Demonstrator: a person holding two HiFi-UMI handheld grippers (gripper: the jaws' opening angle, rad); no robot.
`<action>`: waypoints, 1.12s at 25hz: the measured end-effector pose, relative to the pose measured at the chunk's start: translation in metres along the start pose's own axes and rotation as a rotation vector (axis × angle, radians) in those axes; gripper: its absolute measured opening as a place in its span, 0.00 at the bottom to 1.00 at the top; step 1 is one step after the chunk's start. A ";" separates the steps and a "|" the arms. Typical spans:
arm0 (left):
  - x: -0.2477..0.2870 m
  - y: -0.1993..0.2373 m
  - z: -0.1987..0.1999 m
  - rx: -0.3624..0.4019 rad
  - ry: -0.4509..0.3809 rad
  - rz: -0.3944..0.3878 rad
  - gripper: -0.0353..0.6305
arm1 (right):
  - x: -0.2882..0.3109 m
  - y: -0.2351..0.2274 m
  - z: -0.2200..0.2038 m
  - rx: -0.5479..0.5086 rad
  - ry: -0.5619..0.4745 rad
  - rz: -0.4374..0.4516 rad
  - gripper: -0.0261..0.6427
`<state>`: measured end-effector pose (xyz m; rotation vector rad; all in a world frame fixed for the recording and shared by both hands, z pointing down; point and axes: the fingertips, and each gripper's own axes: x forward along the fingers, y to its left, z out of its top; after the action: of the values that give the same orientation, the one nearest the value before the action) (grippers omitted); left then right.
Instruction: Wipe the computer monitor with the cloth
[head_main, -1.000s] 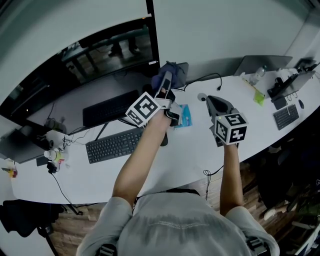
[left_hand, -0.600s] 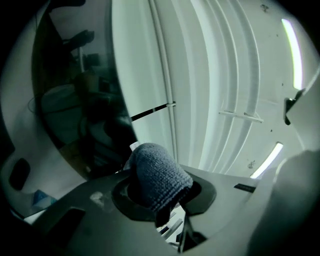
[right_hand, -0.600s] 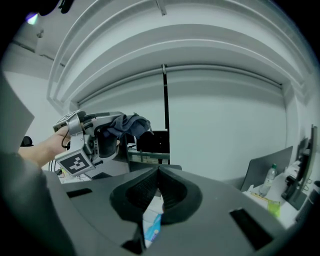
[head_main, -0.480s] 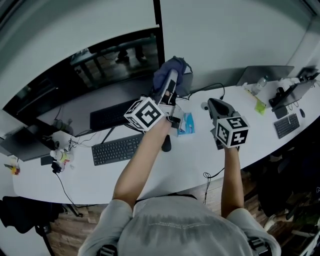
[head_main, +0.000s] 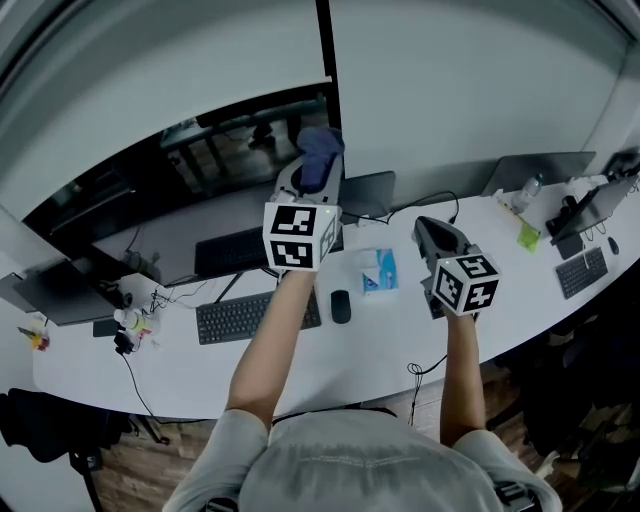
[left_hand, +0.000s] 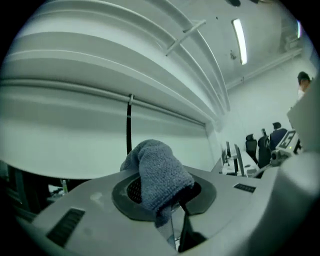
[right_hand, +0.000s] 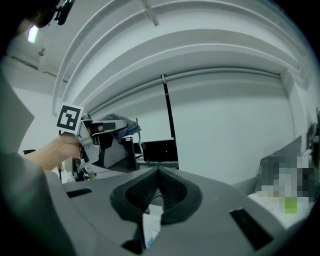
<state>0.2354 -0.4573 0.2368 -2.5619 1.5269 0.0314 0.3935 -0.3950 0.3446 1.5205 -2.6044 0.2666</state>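
Observation:
The wide, dark, curved monitor (head_main: 170, 170) stands along the back of the white desk (head_main: 380, 340). A blue-grey cloth (head_main: 319, 152) is bunched between the jaws of my left gripper (head_main: 312, 170), which is raised in front of the monitor's right end. In the left gripper view the cloth (left_hand: 159, 172) fills the gap of the left gripper (left_hand: 161, 186) and points at the pale wall. My right gripper (head_main: 437, 232) hovers over the desk to the right, shut with nothing in it. In the right gripper view the right gripper (right_hand: 159, 173) has its pads together, and the cloth (right_hand: 121, 123) shows at left.
Under the monitor lie a black keyboard (head_main: 232, 252), a grey keyboard (head_main: 255, 316) and a mouse (head_main: 341, 306). A blue tissue pack (head_main: 378, 270) sits beside them. A laptop (head_main: 540, 170), a bottle (head_main: 527, 189) and another keyboard (head_main: 584, 272) are at right; small clutter (head_main: 125, 322) at left.
My left gripper has lifted the cloth from near the desk up and back, in front of the monitor's right end. The right gripper has hardly moved.

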 end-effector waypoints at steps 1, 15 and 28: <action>0.001 0.002 -0.005 0.034 0.037 0.009 0.16 | 0.000 0.003 -0.001 -0.008 0.000 0.002 0.04; -0.018 0.024 -0.038 0.009 0.126 0.024 0.17 | 0.004 0.048 -0.006 -0.047 0.007 0.017 0.04; -0.076 0.092 -0.042 -0.079 0.102 0.036 0.17 | 0.026 0.127 -0.010 -0.045 -0.002 0.006 0.04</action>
<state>0.1154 -0.4398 0.2748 -2.6346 1.6390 -0.0354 0.2702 -0.3542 0.3473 1.4997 -2.5981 0.2064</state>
